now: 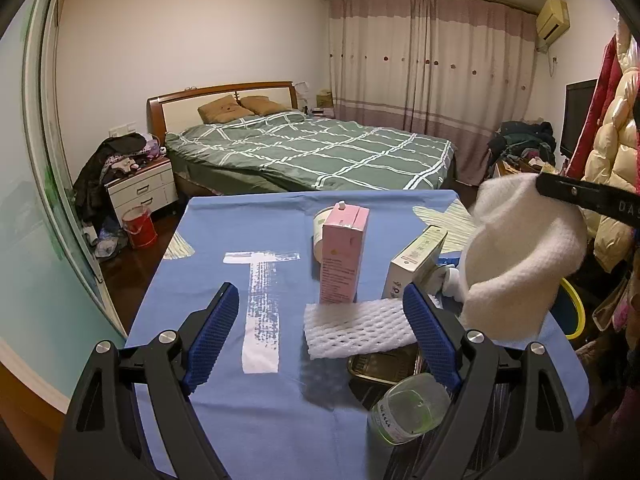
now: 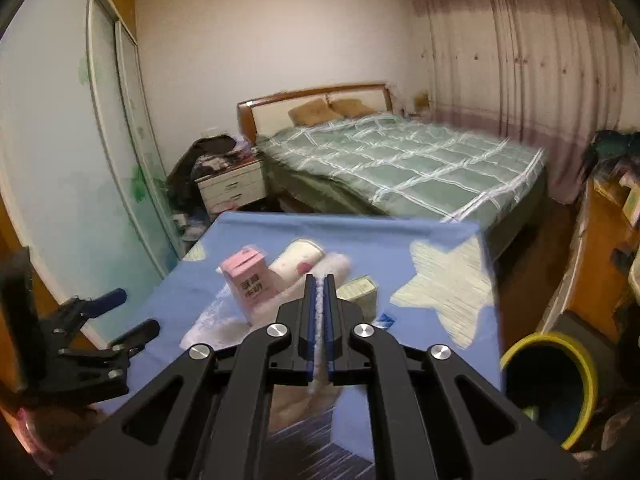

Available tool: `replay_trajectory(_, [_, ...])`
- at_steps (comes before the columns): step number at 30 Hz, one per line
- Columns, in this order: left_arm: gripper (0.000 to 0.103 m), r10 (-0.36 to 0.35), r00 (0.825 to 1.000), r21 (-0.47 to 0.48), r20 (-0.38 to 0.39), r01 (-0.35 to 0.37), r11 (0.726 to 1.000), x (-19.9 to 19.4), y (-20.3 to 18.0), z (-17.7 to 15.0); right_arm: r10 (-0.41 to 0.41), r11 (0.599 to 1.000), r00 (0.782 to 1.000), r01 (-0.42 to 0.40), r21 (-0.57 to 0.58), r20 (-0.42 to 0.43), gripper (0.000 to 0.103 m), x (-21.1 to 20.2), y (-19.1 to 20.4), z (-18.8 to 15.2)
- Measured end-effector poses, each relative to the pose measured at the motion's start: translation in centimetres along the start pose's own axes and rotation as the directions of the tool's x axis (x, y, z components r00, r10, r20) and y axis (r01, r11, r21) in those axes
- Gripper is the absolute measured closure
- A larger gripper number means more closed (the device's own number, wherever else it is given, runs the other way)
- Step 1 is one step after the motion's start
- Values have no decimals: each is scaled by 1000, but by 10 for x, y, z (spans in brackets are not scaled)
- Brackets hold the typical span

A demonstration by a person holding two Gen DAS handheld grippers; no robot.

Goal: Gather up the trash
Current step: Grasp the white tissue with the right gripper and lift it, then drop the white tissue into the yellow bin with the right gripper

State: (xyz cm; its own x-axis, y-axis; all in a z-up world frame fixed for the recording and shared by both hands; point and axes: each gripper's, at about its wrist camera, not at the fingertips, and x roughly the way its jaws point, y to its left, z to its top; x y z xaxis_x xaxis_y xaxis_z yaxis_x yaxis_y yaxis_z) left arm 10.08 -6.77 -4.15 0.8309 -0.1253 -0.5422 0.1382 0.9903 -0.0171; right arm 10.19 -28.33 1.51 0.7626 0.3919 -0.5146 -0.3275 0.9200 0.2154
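Two grippers are seen over a blue cloth (image 1: 224,400). The right gripper (image 2: 319,292) is clamped on a white fluffy cloth (image 1: 524,248), which hangs at right of the left-wrist frame, clear of the table. The left gripper (image 1: 320,312) is held spread, nothing between its pads. Centre frame: a pink carton (image 1: 342,256) stands upright, a white foam net (image 1: 356,328) lies flat in front of it, a tilted box (image 1: 416,264) sits right of it. A clear bottle (image 1: 408,408) lies lower right. A yellow-rimmed bin (image 2: 548,388) is seen lower right in the right-wrist frame.
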Motion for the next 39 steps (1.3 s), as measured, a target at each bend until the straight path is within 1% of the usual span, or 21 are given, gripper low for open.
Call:
replay_trajectory(1, [20, 1, 1000, 0, 0, -1, 1000, 0, 0, 0, 90, 996, 996, -89, 25, -28, 99, 6, -2, 2])
replay_trajectory(2, [20, 2, 1000, 0, 0, -2, 1000, 0, 0, 0, 29, 1000, 999, -29, 2, -22, 99, 6, 1, 2])
replay_trajectory(3, [20, 1, 1000, -1, 0, -1, 1000, 0, 0, 0, -86, 995, 996, 86, -41, 2, 99, 8, 6, 3])
replay_trajectory(4, [20, -1, 1000, 0, 0, 1, 1000, 0, 0, 0, 3, 1000, 1000, -3, -8, -16, 99, 8, 2, 5])
replay_trajectory(5, [20, -1, 1000, 0, 0, 1, 1000, 1, 1, 0, 77, 997, 997, -77, 14, -28, 99, 9, 0, 6])
replay_trajectory(6, [20, 0, 1000, 0, -3, 0, 1000, 2, 0, -1, 90, 996, 996, -90, 6, -20, 99, 8, 1, 7])
replay_trajectory(7, [20, 0, 1000, -2, -4, 0, 1000, 2, 1, 0, 12, 1000, 1000, -12, -20, -4, 99, 8, 3, 8])
replay_trajectory(8, [20, -3, 1000, -3, -5, 3, 1000, 2, 1, -1, -77, 996, 997, 78, -45, 14, 99, 9, 4, 10])
replay_trajectory(10, [20, -9, 1000, 1, -7, 9, 1000, 3, -1, -1, 29, 1000, 999, -29, 12, -20, 99, 11, -5, 13])
replay_trajectory(11, [20, -11, 1000, 5, -8, 11, 1000, 4, -2, -2, 17, 1000, 1000, -17, 12, -15, 99, 9, -6, 13])
replay_trajectory(13, [20, -22, 1000, 8, -10, 22, 1000, 4, -4, -2, -34, 999, 999, 34, 2, 0, 99, 6, -10, 15])
replay_trajectory(16, [20, -40, 999, 19, -15, 40, 999, 5, -9, -3, -30, 999, 1000, 30, 25, 2, 99, 1, -18, 17])
replay_trajectory(19, [20, -69, 997, 36, -20, 70, 997, 6, -18, -3, -63, 997, 998, 62, 52, 23, 99, -13, -36, 20])
replay_trajectory(21, [20, -87, 996, 52, -23, 88, 995, 7, -26, -4, -87, 994, 996, 84, 65, 38, 99, -21, -39, 17])
replay_trajectory(25, [20, -139, 990, 88, -35, 141, 986, 7, -48, -4, -152, 984, 987, 146, 103, 56, 99, -42, -68, 10])
replay_trajectory(29, [20, -201, 979, 138, -48, 205, 969, 6, -77, -6, -246, 957, 968, 233, 170, 57, 99, -60, -110, 0])
replay_trajectory(32, [20, -235, 970, 170, -63, 242, 955, 8, -97, -8, -330, 923, 943, 313, 223, 43, 99, -71, -144, -9])
replay_trajectory(33, [20, -243, 968, 181, -69, 251, 951, 10, -104, -9, -366, 904, 930, 348, 247, 29, 99, -74, -161, -14])
replay_trajectory(34, [20, -245, 967, 185, -73, 255, 949, 11, -108, -9, -379, 897, 925, 361, 255, 22, 99, -74, -168, -17])
replay_trajectory(36, [20, -250, 965, 193, -84, 262, 946, 15, -114, -9, -432, 864, 902, 417, 281, -10, 99, -73, -195, -27])
replay_trajectory(39, [20, -241, 965, 194, -99, 257, 947, 20, -120, -10, -482, 823, 873, 478, 308, -67, 98, -65, -228, -43])
